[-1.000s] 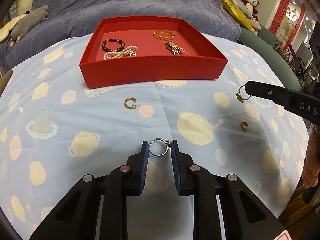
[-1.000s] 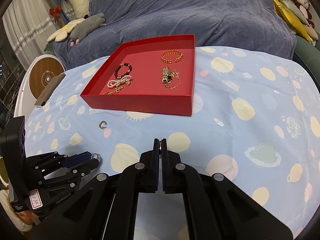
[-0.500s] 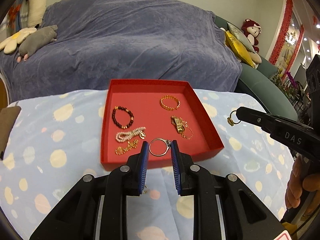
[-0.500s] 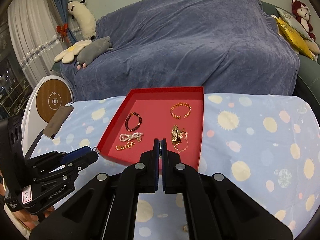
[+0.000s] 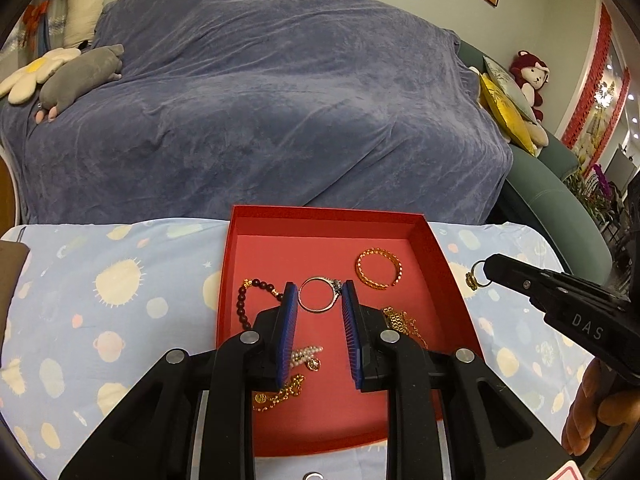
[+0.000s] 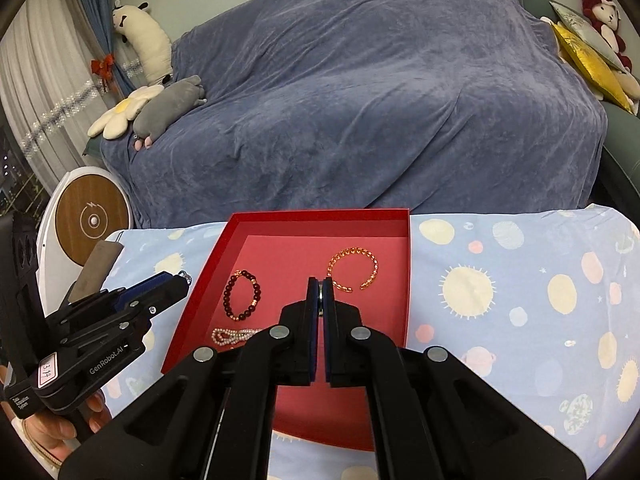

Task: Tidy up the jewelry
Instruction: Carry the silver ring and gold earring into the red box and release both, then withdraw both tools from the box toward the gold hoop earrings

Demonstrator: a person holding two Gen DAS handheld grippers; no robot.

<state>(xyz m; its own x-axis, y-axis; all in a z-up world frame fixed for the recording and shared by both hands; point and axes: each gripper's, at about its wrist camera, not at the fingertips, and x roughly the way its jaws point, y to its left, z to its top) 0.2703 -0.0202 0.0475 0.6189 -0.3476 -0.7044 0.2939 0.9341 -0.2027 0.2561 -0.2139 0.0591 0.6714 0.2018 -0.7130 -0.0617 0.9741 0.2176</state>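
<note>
Silver ring (image 5: pixel 319 294) pinched between left gripper (image 5: pixel 319 300) pads, above red tray (image 5: pixel 326 216). Right gripper (image 6: pixel 320 300) jaws nearly closed over tray; gold ring (image 5: pixel 474 275) shows only in left view, possibly edge-on between right pads. Beaded bracelet (image 6: pixel 242 295) partly hidden in left view.

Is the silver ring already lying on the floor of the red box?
No, the silver ring is clamped between the blue pads of the left gripper, held above the red box.
</note>
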